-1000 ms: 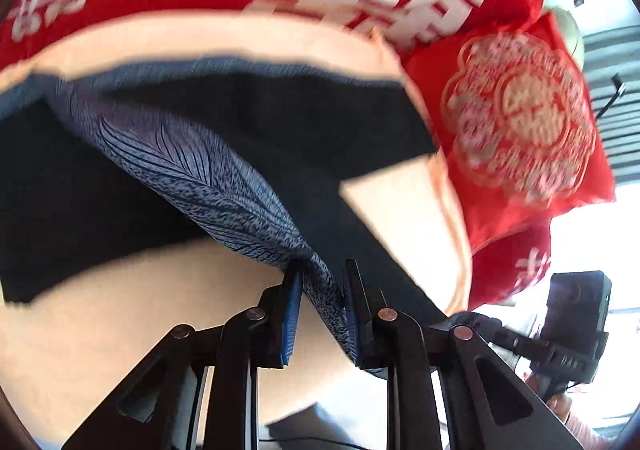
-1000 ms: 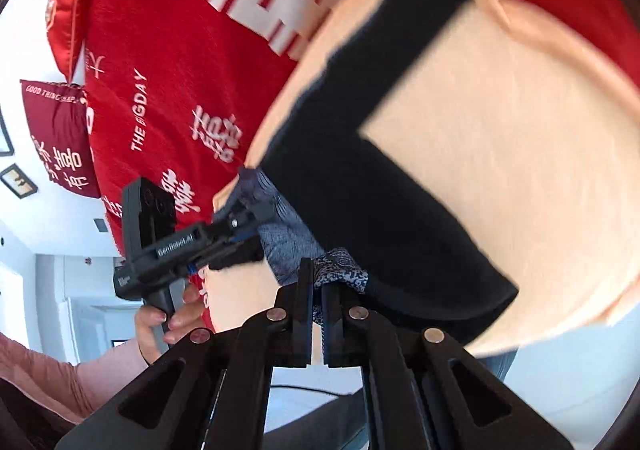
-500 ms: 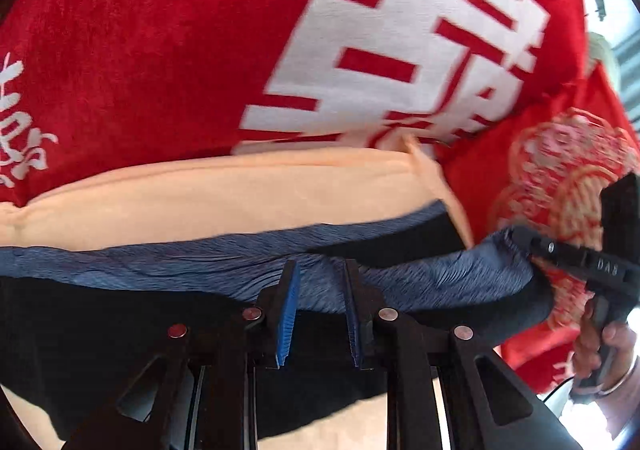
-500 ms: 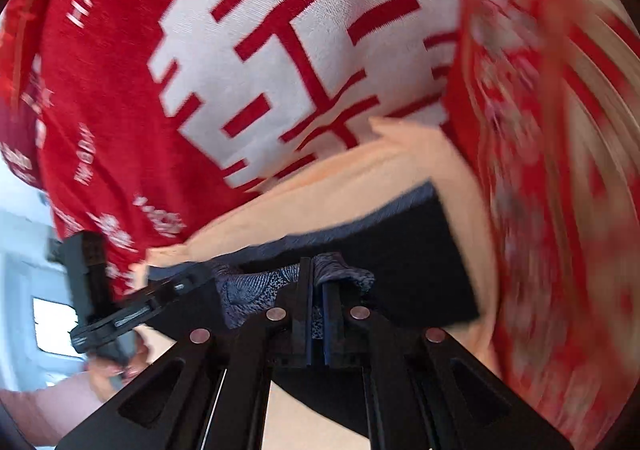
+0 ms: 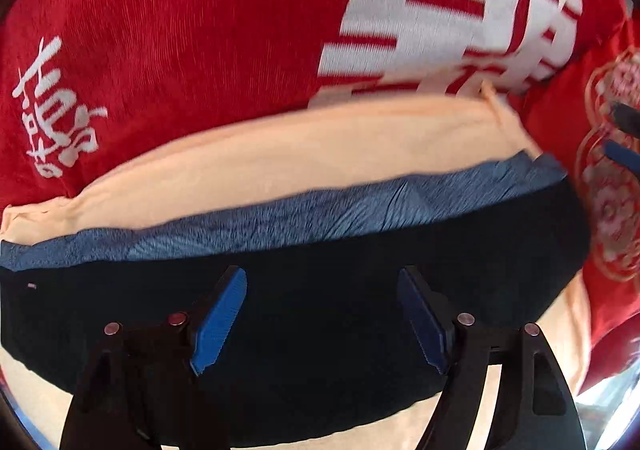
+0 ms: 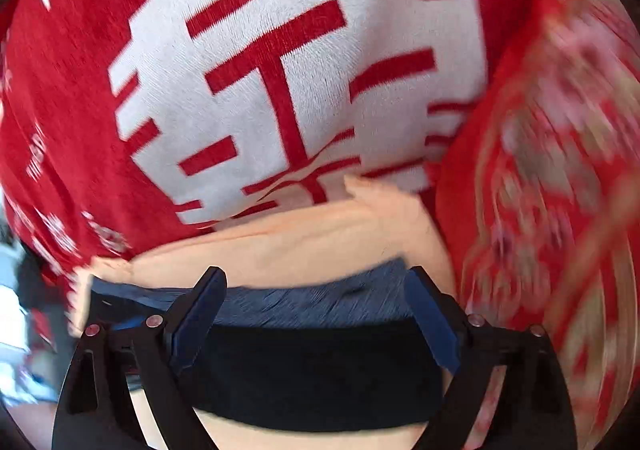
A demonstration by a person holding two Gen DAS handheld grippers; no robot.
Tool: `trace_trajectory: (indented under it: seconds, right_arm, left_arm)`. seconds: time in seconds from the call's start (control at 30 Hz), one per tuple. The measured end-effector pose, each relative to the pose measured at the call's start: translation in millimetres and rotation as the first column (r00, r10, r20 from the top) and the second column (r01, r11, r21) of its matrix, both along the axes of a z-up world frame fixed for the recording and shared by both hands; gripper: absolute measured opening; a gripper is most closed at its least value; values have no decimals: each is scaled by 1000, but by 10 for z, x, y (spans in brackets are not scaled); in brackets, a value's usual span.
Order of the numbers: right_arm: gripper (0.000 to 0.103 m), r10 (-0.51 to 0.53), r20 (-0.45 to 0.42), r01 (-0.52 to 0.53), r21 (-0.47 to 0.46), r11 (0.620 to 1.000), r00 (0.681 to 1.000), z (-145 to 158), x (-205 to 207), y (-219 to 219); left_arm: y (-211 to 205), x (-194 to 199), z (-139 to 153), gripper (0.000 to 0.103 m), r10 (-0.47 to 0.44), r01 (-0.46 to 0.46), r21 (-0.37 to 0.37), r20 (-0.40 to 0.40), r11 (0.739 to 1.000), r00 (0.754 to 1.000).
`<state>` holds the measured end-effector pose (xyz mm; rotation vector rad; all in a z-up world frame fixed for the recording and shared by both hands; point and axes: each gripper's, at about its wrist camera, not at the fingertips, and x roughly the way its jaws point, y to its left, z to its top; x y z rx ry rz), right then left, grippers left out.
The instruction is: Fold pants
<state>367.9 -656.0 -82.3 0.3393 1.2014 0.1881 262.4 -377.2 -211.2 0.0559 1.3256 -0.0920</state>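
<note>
The dark pants (image 5: 320, 314) lie folded flat on a peach cloth (image 5: 304, 146), with a blue patterned band (image 5: 320, 214) along their far edge. My left gripper (image 5: 320, 290) is open and empty, just above the dark fabric. In the right wrist view the pants (image 6: 312, 362) show the same blue band (image 6: 312, 304). My right gripper (image 6: 314, 300) is open and empty over that band, near the pants' right end. The other gripper's blue pads (image 5: 622, 156) show at the right edge of the left wrist view.
A big red blanket with white characters (image 5: 200, 42) lies right behind the peach cloth (image 6: 304, 246). A red patterned cushion (image 5: 612, 186) sits at the right; it also shows, blurred, in the right wrist view (image 6: 560, 190).
Both grippers carried the blue patterned edge over the dark fabric to the far side, then opened and let it go. The fold now lies flat.
</note>
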Motion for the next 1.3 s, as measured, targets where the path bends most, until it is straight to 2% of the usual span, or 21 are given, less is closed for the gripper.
trace_trajectory:
  seconds: [0.03,0.1,0.17,0.27,0.33,0.37,0.4,0.47,0.5,0.6,0.63,0.7,0.73,0.77,0.8,0.87,0.93,1.03,1.13,1.23,1.3]
  right_arm:
    - [87,-22,-14,22,33,999,1000,-8,-197,-12]
    - [68,-48,-66,51,50,997,997,-133,-506,11]
    - [55,-89,-176,99,51,994,980,-441,-882,35]
    - [52,-209,-278,225,28,974,938,-867,-1190,-79]
    - [52,-297,-264,320,47,946,918,-1016,-1244,-192]
    - [47,-319,-245,340,47,939,915,-1042,-1232,-218]
    - [26,-335,-220,353,45,935,916,-1038,-1206,-233]
    - [11,-338,-181,347,21,937,924,-961,-1099,-219]
    - [9,-326,-155,333,20,943,933,-889,-1051,-198]
    - [9,-236,-31,236,-21,972,971,-582,-925,-120]
    - [9,-228,-40,226,-30,974,973,-586,-900,-123]
    - [13,-223,-148,216,-57,975,964,-752,-879,-163]
    - [15,-233,-234,221,-78,972,944,-885,-913,-207]
    - [15,-239,-247,227,-77,971,939,-887,-964,-225]
    - [15,-234,-227,221,-78,972,945,-823,-1012,-217]
    - [15,-170,-113,158,-108,982,979,-547,-1064,-106]
    - [15,-88,-44,83,-104,991,995,-387,-940,40]
    - [22,-8,-34,6,-46,999,999,-445,-559,210]
    - [23,85,-73,-87,-18,996,994,-703,-151,445]
    - [22,67,-148,-78,-70,994,987,-797,-72,400]
    - [23,-6,-101,-13,-185,983,995,-567,-233,301]
  left_arm:
    - [-2,-45,-48,79,5,-5,12,-9,1000,1000]
    - [9,-105,-148,79,21,-21,27,-29,999,999]
    - [25,-173,-253,79,29,-27,28,-51,999,998]
    - [38,-237,-341,79,17,-15,42,-55,999,998]
    - [54,-250,-363,79,14,-12,37,-50,999,999]
    - [60,-246,-377,80,14,-12,40,-51,999,999]
    - [67,-242,-387,80,14,-12,40,-52,999,999]
    - [70,-214,-366,80,23,-21,45,-55,999,998]
    - [67,-200,-343,80,29,-26,47,-51,999,998]
    - [51,-179,-220,80,35,-34,36,-18,999,999]
    - [45,-158,-213,80,35,-34,43,-23,998,999]
    - [66,-140,-215,80,48,-45,60,-38,997,998]
    - [74,-124,-194,80,52,-50,60,-39,997,998]
    - [84,-109,-144,80,50,-48,58,-24,997,998]
    - [95,-91,-86,80,44,-43,60,-2,997,999]
    - [69,11,-3,80,19,-21,73,37,997,999]
    - [23,143,-11,80,16,-20,80,47,997,999]
    - [-106,382,-115,80,32,-34,66,33,997,999]
    - [-171,544,-331,80,43,-43,115,6,992,999]
    - [-153,492,-361,80,60,-61,97,11,993,998]
    - [-150,398,-336,80,42,-42,98,5,994,999]
